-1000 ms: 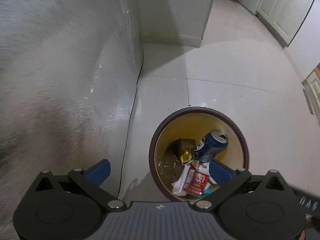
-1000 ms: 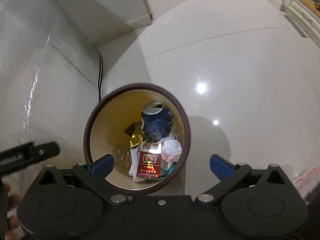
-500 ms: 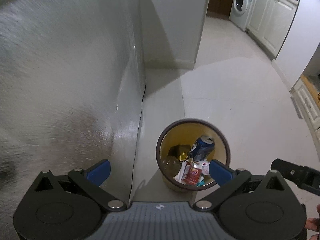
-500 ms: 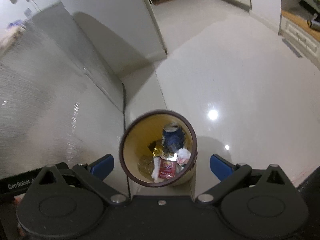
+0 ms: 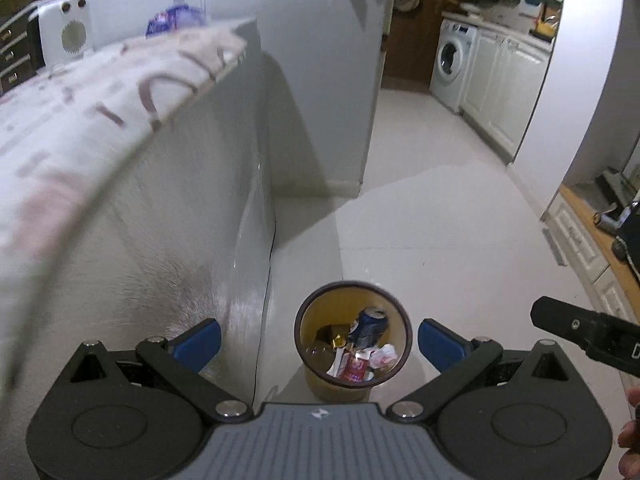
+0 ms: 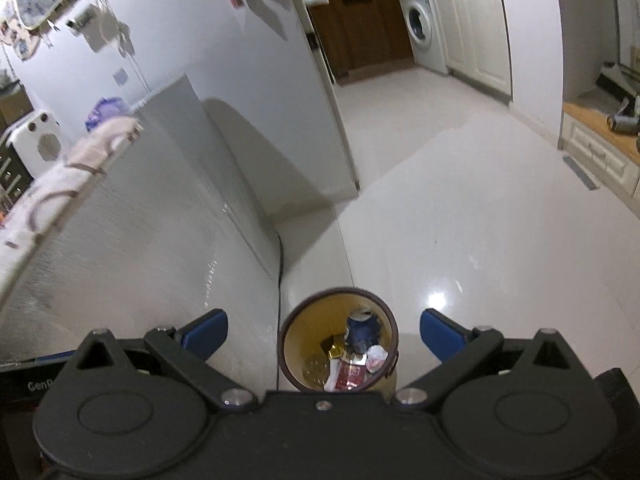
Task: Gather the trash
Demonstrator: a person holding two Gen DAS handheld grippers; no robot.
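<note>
A round bin with a dark brown rim (image 5: 352, 285) (image 6: 338, 290) and yellow inside stands on the floor beside a grey cabinet. In it lie a blue can (image 5: 368, 325) (image 6: 362, 326), a red packet (image 5: 356, 368) (image 6: 350, 374), a crumpled white paper (image 5: 385, 354) (image 6: 376, 354) and gold foil (image 5: 338, 341). My left gripper (image 5: 319, 344) is open and empty, high above the bin. My right gripper (image 6: 323, 334) is open and empty, also high above it. The right gripper's body shows at the right edge of the left wrist view (image 5: 580, 332).
A grey cabinet side (image 5: 180, 248) (image 6: 152, 240) rises at the left, with a patterned cloth on top (image 5: 80, 112). A white heater (image 5: 66, 32) stands behind. A glossy white tiled floor (image 6: 460, 220) runs to a washing machine (image 5: 452, 64) and white cupboards (image 5: 516, 92).
Both grippers have risen well above the bin, so it looks much smaller and more of the room shows. The trash in the bin has not moved.
</note>
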